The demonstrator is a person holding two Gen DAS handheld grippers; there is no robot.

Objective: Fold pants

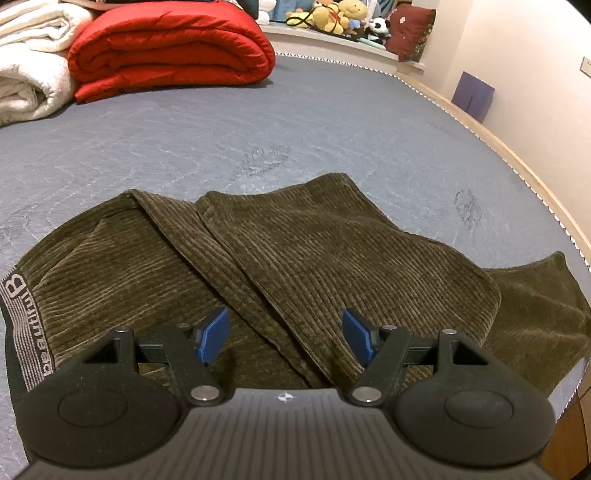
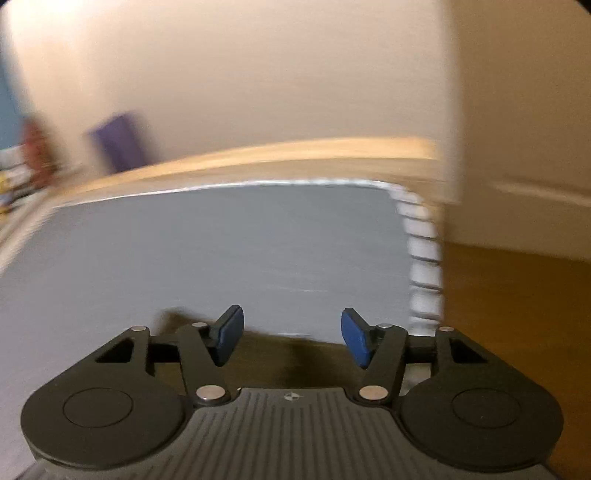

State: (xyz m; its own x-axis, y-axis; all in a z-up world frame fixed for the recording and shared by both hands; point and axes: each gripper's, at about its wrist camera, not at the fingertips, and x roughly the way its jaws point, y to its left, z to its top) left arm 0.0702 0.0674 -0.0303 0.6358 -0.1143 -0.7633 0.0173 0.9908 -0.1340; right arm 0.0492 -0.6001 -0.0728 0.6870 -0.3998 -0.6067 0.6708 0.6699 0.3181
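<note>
My left gripper [image 1: 285, 338] hangs with jaws apart over the pants [image 1: 258, 266], which lie bunched on the bed [image 1: 295, 122], probably lining up a grab. My right gripper [image 2: 288, 338], jaws also apart and empty, sits near the bed's corner in a blurred view.

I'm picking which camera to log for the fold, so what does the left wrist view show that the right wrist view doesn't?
Only the left wrist view shows the brown corduroy pants spread out, with their lettered waistband, plus the red quilt, white blanket and stuffed toys. Only the right wrist view, which is motion-blurred, shows the mattress corner and wooden floor; just a brown strip shows beneath the right gripper. Both show the grey mattress, the purple object by the wall, and open jaws; the left gripper holds nothing.
</note>
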